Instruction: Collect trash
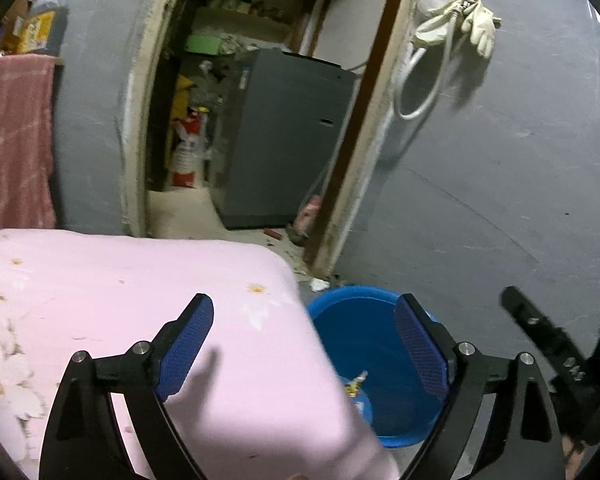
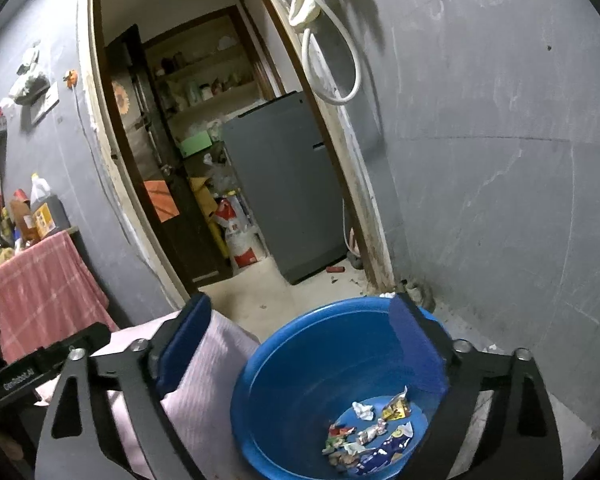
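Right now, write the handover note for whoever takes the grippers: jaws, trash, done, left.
Left gripper: jaws wide open, empty, over the edge of the pink bedding.
Right gripper: jaws wide open, empty, above the blue basin.
Trash: crumpled wrappers lie in the basin's bottom, on the floor beside the bedding.
Done: several wrappers binned.
Left: small scraps on the floor near the doorway, likely next.

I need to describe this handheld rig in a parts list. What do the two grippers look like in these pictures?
Both match. The left gripper and the right gripper each have black, flat angular metal arms with cut-out slots, silver round bolts at the joints, and two fingers faced with blue textured pads. The left gripper's body bears small white lettering, unreadable here. No cables or sleeves show.
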Tool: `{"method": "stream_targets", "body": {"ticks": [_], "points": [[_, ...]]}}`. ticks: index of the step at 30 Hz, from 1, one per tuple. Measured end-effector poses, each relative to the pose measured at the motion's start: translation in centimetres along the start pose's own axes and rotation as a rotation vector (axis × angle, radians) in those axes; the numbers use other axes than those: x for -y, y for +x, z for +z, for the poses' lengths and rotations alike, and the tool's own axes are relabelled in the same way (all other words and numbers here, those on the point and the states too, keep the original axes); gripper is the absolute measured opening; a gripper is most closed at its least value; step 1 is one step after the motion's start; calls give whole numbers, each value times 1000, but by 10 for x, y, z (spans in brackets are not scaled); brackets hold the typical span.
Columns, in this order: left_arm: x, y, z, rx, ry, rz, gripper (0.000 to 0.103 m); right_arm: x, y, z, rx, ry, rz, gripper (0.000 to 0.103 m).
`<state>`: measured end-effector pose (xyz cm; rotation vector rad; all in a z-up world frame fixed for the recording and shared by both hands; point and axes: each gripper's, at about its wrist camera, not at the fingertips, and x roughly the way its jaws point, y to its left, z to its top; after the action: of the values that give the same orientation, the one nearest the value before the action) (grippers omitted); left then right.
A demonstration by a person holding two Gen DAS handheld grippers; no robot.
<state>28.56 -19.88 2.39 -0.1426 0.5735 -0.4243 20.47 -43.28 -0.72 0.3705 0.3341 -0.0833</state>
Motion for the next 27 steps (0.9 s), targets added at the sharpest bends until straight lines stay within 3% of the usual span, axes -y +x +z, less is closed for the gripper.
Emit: {"method": "stream_targets", "body": {"ticks": [3,16,27], "points": [[-5,-11,-3,33,5,36,98,-5,-5,2,19,-24,-3,103],[-11,-64,-8,142,25,64,101,-47,-41,10,43,-121,73,103],[-21,-125,-18,215,30,77,101,-84,-83,-5,51,-209,75,103]]}}
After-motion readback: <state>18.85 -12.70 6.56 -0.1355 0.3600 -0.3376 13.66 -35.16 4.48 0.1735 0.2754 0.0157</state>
